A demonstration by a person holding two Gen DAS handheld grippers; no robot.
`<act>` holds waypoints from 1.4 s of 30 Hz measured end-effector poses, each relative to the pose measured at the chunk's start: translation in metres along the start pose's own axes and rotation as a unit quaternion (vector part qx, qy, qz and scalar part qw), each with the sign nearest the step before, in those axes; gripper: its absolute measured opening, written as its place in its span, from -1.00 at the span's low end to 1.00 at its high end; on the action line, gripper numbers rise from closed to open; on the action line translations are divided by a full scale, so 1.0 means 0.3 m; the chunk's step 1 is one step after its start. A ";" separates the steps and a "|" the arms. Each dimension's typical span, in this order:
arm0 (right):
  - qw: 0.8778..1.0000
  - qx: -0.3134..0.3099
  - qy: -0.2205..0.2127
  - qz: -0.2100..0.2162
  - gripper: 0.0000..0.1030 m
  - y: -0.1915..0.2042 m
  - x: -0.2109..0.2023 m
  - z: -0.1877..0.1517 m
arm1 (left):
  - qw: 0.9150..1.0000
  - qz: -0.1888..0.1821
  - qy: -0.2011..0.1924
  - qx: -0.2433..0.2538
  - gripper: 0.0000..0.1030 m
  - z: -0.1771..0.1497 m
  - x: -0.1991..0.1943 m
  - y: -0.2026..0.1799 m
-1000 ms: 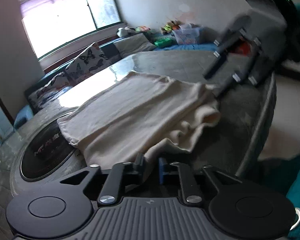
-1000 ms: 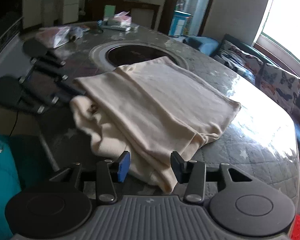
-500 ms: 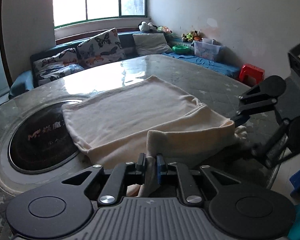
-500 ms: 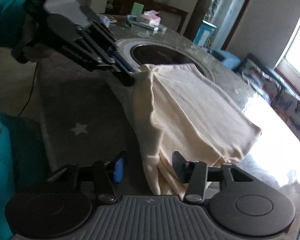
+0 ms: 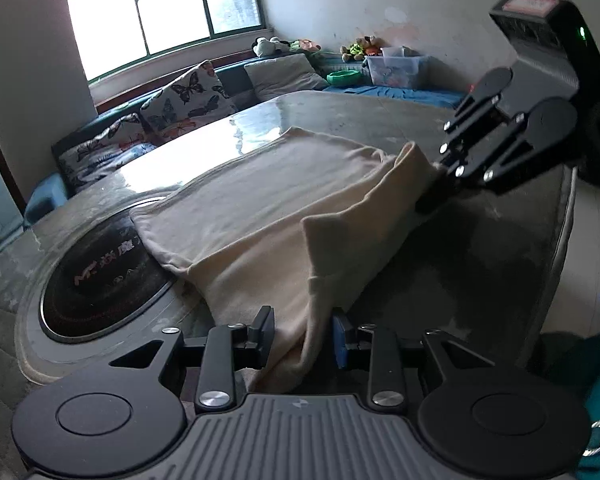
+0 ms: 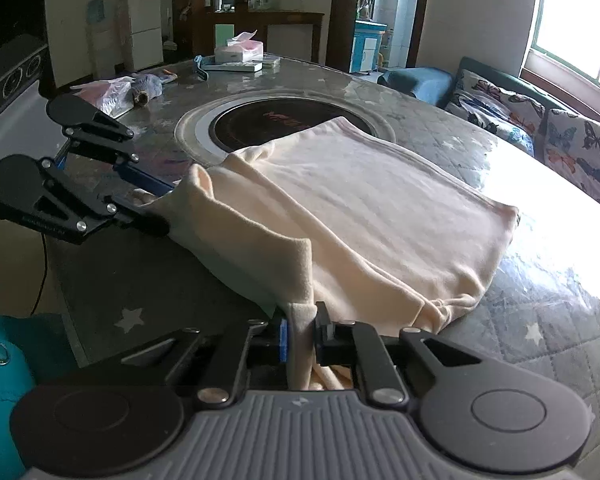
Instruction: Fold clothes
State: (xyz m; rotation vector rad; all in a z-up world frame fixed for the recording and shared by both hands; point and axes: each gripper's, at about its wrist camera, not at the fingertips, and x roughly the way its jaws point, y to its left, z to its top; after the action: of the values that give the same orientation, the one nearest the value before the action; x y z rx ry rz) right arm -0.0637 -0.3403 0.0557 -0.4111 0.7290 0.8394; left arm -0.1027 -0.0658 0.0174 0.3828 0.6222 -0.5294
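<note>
Right wrist view shows our right gripper (image 6: 302, 334) closing its jaws on the cream garment's (image 6: 364, 208) near edge, while our left gripper (image 5: 302, 334) spreads, cloth loose between its jaws, seemingly to regrip the fold.

Bare table (image 6: 560, 320) right of garment (image 6: 380, 216); tissue box (image 6: 240, 50), bags (image 6: 112, 90) clutter far edge.
</note>
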 end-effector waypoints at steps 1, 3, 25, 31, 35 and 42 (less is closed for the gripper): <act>1.000 0.001 -0.003 -0.002 -0.82 0.003 -0.004 -0.002 | 1.000 -0.001 -0.001 0.001 -0.50 0.000 -0.001 0.000; 1.000 0.003 -0.010 -0.005 -0.83 0.009 -0.017 -0.007 | 1.000 -0.004 -0.002 0.001 -0.78 0.000 -0.005 0.000; 0.999 0.009 -0.027 0.024 -0.86 0.098 -0.313 -0.005 | 0.997 -0.048 -0.050 -0.040 -0.90 0.080 -0.206 0.035; 0.999 0.030 -0.038 0.001 -0.91 -0.070 -0.254 0.129 | 0.996 -0.011 -0.063 -0.056 -0.90 0.201 -0.059 0.145; 0.999 0.046 -0.024 -0.013 -0.92 -0.194 -0.143 0.207 | 0.996 0.013 -0.051 -0.069 -0.90 0.268 0.079 0.202; 0.996 0.064 -0.003 -0.068 -0.92 -0.286 0.075 0.218 | 0.995 0.036 -0.004 -0.096 -0.90 0.303 0.306 0.272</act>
State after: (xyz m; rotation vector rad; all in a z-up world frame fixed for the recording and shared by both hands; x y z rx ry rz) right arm 0.0413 -0.3423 0.0887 -0.3386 0.7372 0.6620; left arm 0.0478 -0.0766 0.0418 0.2199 0.6426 -0.3971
